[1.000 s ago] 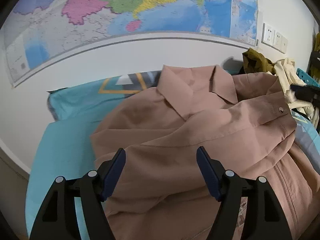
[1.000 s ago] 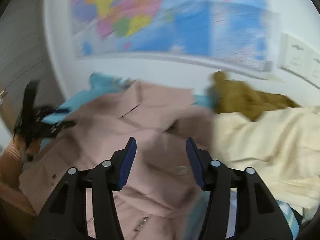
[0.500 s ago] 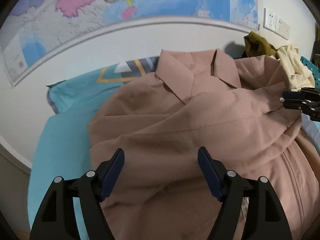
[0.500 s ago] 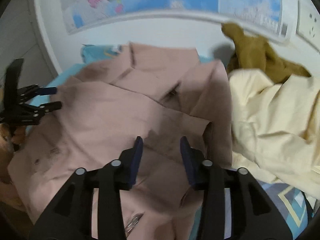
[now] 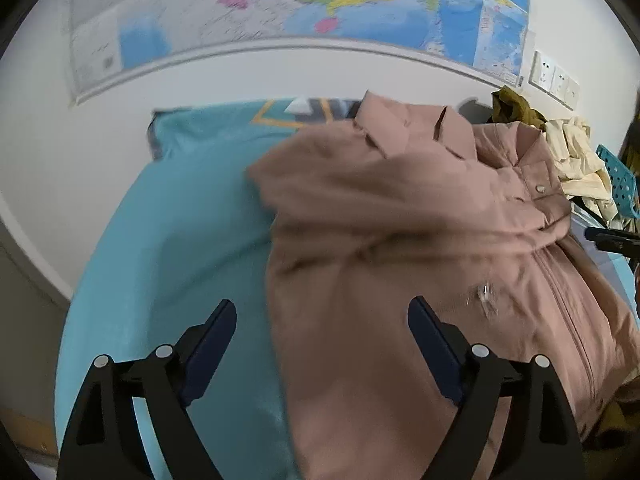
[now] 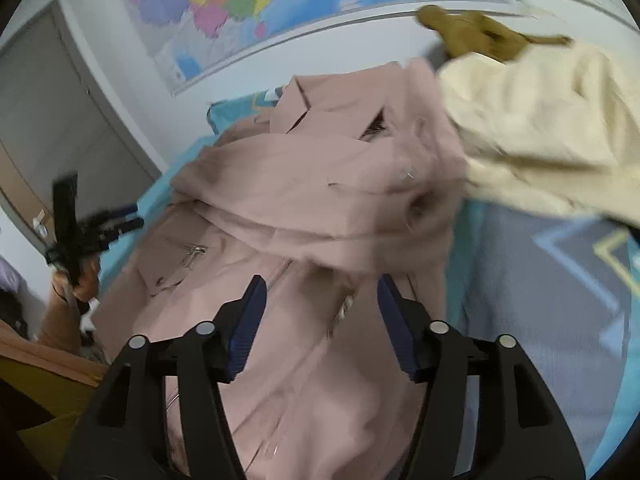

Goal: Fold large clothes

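Observation:
A dusty-pink zip jacket (image 5: 420, 240) lies on the teal bed sheet (image 5: 180, 240), collar toward the wall, both sleeves folded across its front. It also shows in the right wrist view (image 6: 312, 208). My left gripper (image 5: 322, 334) is open and empty, over the jacket's left edge near the hem. My right gripper (image 6: 320, 312) is open and empty, above the jacket's lower front by the zip. The left gripper shows at the left of the right wrist view (image 6: 96, 224); the right gripper's tips show at the right edge of the left wrist view (image 5: 612, 238).
A cream garment (image 6: 540, 120) and an olive garment (image 6: 476, 32) are piled right of the jacket against the wall. A wall map (image 5: 300, 12) hangs above the bed. Wall sockets (image 5: 554, 80) and a teal perforated chair (image 5: 618, 180) are at the right. A grey door (image 6: 52, 120) is at the left.
Both grippers have pulled back toward the jacket's hem. The right gripper has opened wider and swung left. The sleeve across the front now lies flatter.

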Tool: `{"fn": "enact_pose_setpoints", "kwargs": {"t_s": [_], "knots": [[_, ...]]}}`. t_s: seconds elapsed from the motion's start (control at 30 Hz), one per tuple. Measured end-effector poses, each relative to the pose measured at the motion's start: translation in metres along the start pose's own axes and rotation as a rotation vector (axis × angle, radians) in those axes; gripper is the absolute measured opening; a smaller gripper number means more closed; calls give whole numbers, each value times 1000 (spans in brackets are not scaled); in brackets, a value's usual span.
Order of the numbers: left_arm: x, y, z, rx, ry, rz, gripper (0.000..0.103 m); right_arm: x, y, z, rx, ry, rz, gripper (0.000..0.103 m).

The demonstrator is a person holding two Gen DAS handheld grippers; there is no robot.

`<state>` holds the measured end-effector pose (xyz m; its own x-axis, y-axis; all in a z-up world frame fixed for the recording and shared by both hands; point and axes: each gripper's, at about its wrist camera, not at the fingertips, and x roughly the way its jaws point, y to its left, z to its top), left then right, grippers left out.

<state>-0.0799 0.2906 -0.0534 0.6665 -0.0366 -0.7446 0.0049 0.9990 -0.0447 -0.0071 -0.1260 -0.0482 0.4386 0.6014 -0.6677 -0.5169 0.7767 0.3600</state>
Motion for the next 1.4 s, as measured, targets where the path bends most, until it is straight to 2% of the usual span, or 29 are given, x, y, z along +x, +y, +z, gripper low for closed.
{"fn": "enact_pose_setpoints", "kwargs": {"t_s": [0.07,0.13,0.27,0.33,0.43,0.6,0.77,0.87,0.93,0.97,1.0,1.03,1.1,1.13,1.17,1.23,1.3,1.33,1.4], "knots": [[-4,8,-14,-35,29,-1,85,-10,-6,-10,35,-3,10,69],[-8,13,-27,-78,48,-32,85,-18,-10,-23,69,3,19,74],[-15,19,-50,-132,85,-106,85,-28,-22,-53,154,18,36,77],[-14,18,-59,-144,117,-145,86,-33,-24,-67,186,22,66,79],[-16,9,-70,-116,133,-151,89,-37,-25,-83,215,22,107,82],[-25,-2,-80,-101,142,-252,93,-33,-20,-101,225,48,170,82],[-32,-22,-88,-79,193,-430,96,-29,-8,-109,194,50,214,83],[-33,-30,-89,-71,203,-450,96,-24,0,-113,180,66,271,83],[-31,-29,-86,-105,198,-467,95,-20,8,-114,157,75,283,83],[-29,-29,-85,-122,195,-476,90,-18,10,-113,154,77,294,82],[-27,-30,-83,-134,194,-479,81,-16,12,-114,153,79,305,81],[-25,-31,-80,-143,199,-471,75,-13,13,-113,158,83,321,74],[-23,-33,-77,-148,205,-434,45,-5,13,-111,176,93,330,62],[-20,-33,-75,-153,216,-407,42,-3,13,-111,180,95,331,56],[-20,-31,-73,-157,221,-395,36,-2,11,-111,191,95,339,55],[-22,-23,-72,-169,228,-377,39,-3,8,-113,218,91,377,55],[-23,-12,-75,-204,232,-416,60,-6,3,-117,228,92,381,54],[-24,-8,-76,-222,234,-444,63,-7,2,-119,233,89,388,55],[-26,-7,-78,-216,229,-448,70,-9,1,-120,235,86,395,56]]}}
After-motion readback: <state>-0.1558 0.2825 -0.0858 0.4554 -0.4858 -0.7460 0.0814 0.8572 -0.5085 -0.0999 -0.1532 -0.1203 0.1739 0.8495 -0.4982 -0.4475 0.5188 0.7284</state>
